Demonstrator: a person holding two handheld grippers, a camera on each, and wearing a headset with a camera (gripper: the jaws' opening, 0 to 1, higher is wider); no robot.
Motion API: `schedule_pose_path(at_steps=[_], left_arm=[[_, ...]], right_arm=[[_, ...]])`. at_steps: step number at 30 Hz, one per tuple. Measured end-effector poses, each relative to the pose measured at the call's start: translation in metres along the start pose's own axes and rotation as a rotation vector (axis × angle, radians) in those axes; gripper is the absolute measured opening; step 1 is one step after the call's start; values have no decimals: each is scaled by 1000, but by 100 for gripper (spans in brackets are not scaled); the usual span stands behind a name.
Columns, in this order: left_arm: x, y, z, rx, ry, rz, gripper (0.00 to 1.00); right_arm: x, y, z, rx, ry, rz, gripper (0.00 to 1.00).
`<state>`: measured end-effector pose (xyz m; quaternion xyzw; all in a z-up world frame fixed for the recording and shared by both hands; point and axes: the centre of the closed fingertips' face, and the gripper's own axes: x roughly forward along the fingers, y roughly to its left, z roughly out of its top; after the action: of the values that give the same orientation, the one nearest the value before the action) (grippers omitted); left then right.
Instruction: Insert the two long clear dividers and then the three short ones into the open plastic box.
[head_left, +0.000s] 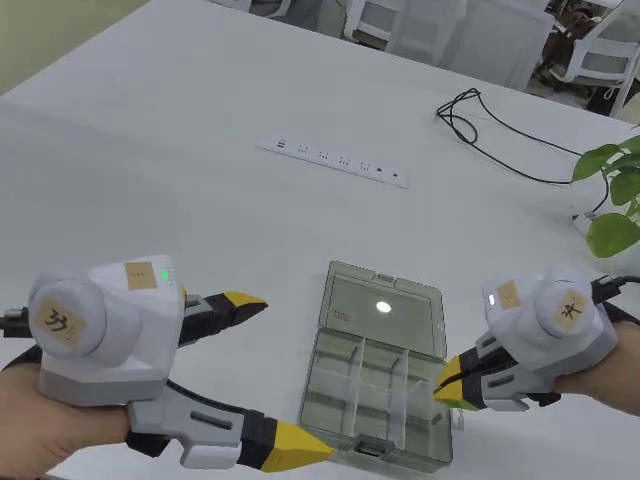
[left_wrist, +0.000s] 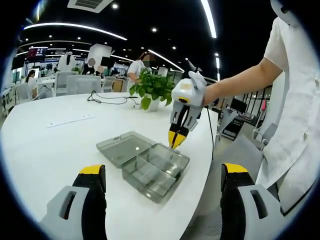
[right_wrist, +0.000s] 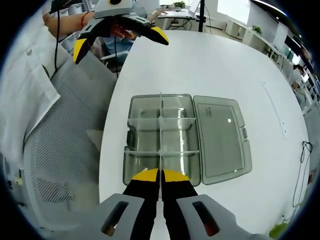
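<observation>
The box (right_wrist: 220, 135) already holds dividers (right_wrist: 150, 120); right gripper (right_wrist: 160, 173) fingers pinch one divider (right_wrist: 160, 145), left gripper (left_wrist: 162, 170) fingers apart; seemingly nearly done.

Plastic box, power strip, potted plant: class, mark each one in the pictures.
plastic box (head_left: 386, 308), head view, on its open lid.
power strip (head_left: 335, 163), head view, middle of its body.
potted plant (left_wrist: 150, 89), left gripper view, on its leaves.
</observation>
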<state>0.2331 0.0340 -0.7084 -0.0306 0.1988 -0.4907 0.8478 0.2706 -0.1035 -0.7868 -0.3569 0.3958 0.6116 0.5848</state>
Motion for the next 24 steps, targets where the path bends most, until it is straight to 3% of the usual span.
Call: schedule_pose_path(at_steps=[12, 24], left_arm=[[2, 0, 0, -2, 3, -3, 98], [3, -1, 0, -4, 3, -5, 98]], right_arm=[[6, 1, -2, -32, -8, -19, 3], [21, 0, -7, -47, 18, -29, 3]])
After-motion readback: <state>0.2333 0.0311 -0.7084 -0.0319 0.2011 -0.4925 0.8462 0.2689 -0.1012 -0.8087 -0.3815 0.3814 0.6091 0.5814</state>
